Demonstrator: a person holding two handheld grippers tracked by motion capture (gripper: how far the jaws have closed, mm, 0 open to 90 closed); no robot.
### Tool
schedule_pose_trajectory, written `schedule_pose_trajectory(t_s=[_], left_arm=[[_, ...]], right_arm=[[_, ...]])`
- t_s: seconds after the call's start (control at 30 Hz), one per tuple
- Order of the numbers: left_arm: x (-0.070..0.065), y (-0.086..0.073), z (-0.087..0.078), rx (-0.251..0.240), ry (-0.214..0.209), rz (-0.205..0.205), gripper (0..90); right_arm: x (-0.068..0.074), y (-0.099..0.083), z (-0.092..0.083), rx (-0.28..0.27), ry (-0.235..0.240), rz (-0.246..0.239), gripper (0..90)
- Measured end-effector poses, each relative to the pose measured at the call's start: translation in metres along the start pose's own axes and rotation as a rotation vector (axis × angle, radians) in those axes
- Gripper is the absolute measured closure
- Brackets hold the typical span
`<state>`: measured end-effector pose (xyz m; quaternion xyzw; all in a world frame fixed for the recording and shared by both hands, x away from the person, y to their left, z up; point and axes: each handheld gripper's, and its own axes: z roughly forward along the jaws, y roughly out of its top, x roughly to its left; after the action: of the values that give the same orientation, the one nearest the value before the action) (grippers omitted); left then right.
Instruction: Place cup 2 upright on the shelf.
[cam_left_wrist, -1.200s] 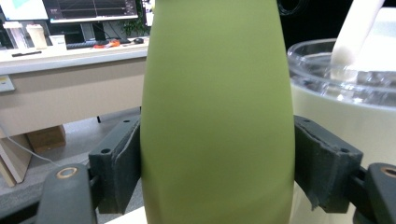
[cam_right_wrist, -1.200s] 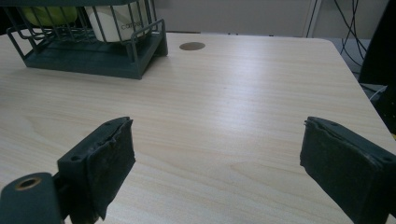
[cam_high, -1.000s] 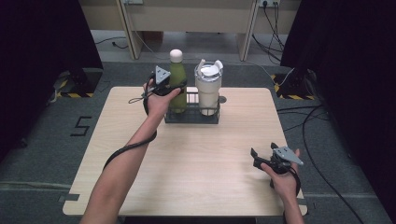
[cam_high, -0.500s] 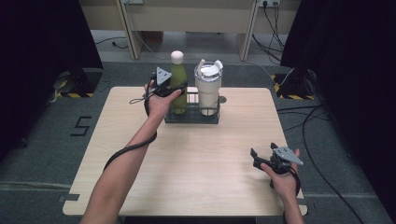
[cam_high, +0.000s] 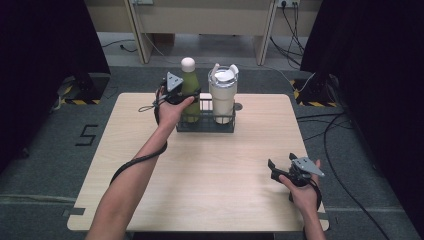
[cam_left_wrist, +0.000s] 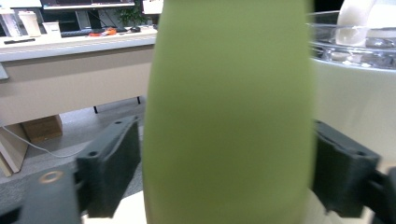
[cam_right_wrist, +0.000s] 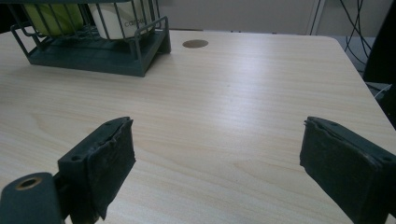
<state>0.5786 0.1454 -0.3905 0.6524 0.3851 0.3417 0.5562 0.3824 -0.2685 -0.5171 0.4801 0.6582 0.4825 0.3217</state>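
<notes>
**Left tool clamped on the green bottle in the wire rack**

The left tool (cam_high: 186, 96) sits at the far middle of the tabletop (cam_high: 150, 165), its jaws closed around the body of the green bottle (cam_high: 189, 90). In the left gripper view the two black pads press against either side of the green bottle (cam_left_wrist: 229, 116), one at the lower left and one at the lower right, with the bottle's smooth wall between them. The person's left hand (cam_high: 170, 107) wraps the tool from the near side, and a black cable trails from it back along the forearm.

The green bottle stands upright in the left end of a dark wire rack (cam_high: 205, 126). It has a rounded white cap (cam_high: 188, 63). Just beside it on the right, in the same rack, stands a cream tumbler (cam_high: 223, 97) with a clear lid (cam_high: 223, 74); the two are close together, and whether they touch cannot be told. In the left gripper view the tumbler's clear lid (cam_left_wrist: 355, 46) shows at the upper right.

The right tool (cam_high: 281, 169) is held low over the near right corner of the tabletop, well apart from the rack, with its jaws spread wide and nothing between them. In the right gripper view the bare wood of the tabletop (cam_right_wrist: 233, 116) lies between the jaws, and the wire rack (cam_right_wrist: 93, 51) shows at the far left, with a round hole (cam_right_wrist: 195, 44) in the tabletop just to its right.
</notes>
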Motion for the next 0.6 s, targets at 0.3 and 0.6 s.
schedule_pose_trajectory(t_s=[0.3, 0.6], left_arm=[[-0.002, -0.001, -0.004, 0.005, 0.011, 0.017, 14.2], [-0.004, 0.002, -0.013, -0.009, 0.003, 0.024, 14.2]], right_arm=[[0.0, 0.0, 0.0, 0.0, 0.003, -0.002, 10.2], [0.001, 0.0, 0.0, 0.003, 0.003, -0.002, 10.2]])
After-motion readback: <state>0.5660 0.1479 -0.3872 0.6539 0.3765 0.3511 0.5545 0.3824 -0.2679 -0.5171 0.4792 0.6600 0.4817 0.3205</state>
